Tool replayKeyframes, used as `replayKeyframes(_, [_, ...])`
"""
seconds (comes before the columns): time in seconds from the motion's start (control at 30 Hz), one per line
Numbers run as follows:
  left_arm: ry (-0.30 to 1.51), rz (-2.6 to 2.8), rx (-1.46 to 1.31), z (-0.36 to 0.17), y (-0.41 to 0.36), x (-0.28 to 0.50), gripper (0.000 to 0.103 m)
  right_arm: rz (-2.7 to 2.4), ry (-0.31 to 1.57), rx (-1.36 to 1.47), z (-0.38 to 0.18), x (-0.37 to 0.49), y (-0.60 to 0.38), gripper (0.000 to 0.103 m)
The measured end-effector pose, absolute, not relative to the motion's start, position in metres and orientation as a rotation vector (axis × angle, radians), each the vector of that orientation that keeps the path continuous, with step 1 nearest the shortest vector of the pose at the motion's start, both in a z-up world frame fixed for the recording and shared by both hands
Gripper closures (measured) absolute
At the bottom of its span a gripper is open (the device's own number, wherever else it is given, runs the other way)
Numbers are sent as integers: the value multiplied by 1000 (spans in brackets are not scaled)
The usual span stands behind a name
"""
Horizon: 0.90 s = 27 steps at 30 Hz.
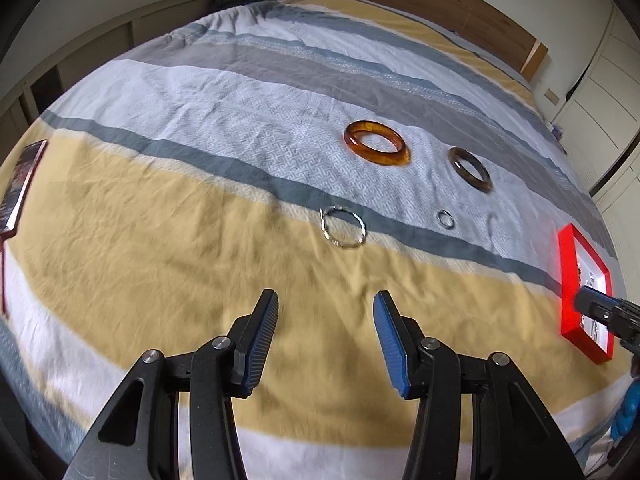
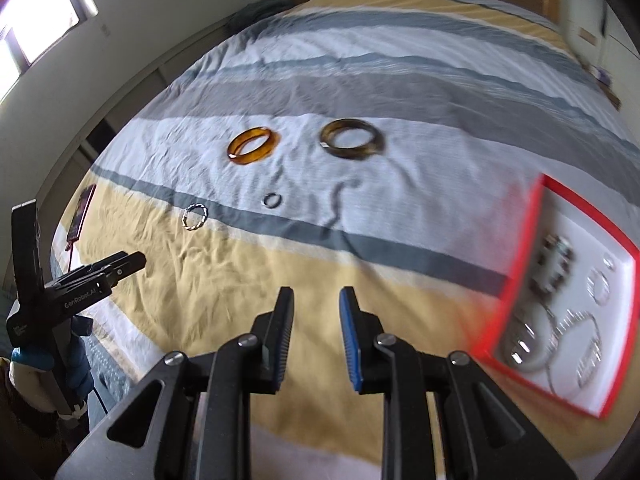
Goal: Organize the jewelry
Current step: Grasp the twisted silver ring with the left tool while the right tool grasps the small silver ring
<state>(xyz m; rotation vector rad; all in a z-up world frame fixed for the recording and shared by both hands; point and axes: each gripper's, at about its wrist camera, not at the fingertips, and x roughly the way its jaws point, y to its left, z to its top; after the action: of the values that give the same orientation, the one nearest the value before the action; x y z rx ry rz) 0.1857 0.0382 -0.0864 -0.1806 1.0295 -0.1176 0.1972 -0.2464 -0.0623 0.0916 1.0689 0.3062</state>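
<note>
Jewelry lies on a striped bedspread. An amber bangle (image 1: 377, 143) (image 2: 253, 146) and a dark brown bangle (image 1: 469, 169) (image 2: 351, 139) rest on the white stripe. Nearer lie a twisted silver bracelet (image 1: 343, 226) (image 2: 195, 217), a small dark ring (image 1: 445, 219) (image 2: 271, 200) and a thin curved chain (image 1: 490, 224) (image 2: 338, 204). A red-rimmed tray (image 1: 566, 276) (image 2: 520, 272) with several silver pieces sits at the right. My left gripper (image 1: 326, 314) hovers open and empty short of the silver bracelet. My right gripper (image 2: 317, 304) hangs open, narrower, empty, left of the tray.
A phone (image 1: 22, 186) (image 2: 81, 212) with a red cable lies at the bed's left edge. A wooden headboard (image 1: 420, 0) closes the far end, with cupboards (image 1: 592, 120) beyond the right side. The other gripper shows at each view's edge, held by a gloved hand (image 2: 44, 364).
</note>
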Motion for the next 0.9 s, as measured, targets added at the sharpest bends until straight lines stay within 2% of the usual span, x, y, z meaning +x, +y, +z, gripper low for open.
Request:
replayKeyframes(0.17, [1039, -160, -168, -100, 30, 219, 47, 358, 1101, 58, -84, 239, -215, 80])
replayKeyframes(0.7, [1059, -146, -56, -138, 7, 264, 46, 421, 1142, 22, -133, 310, -173, 80])
replayKeyframes(0.77, [1051, -142, -50, -140, 6, 265, 46, 429, 1140, 18, -135, 312, -171, 74])
replayKeyframes(0.9, [1040, -139, -46, -142, 5, 265, 46, 433, 1133, 6, -138, 315, -165, 72])
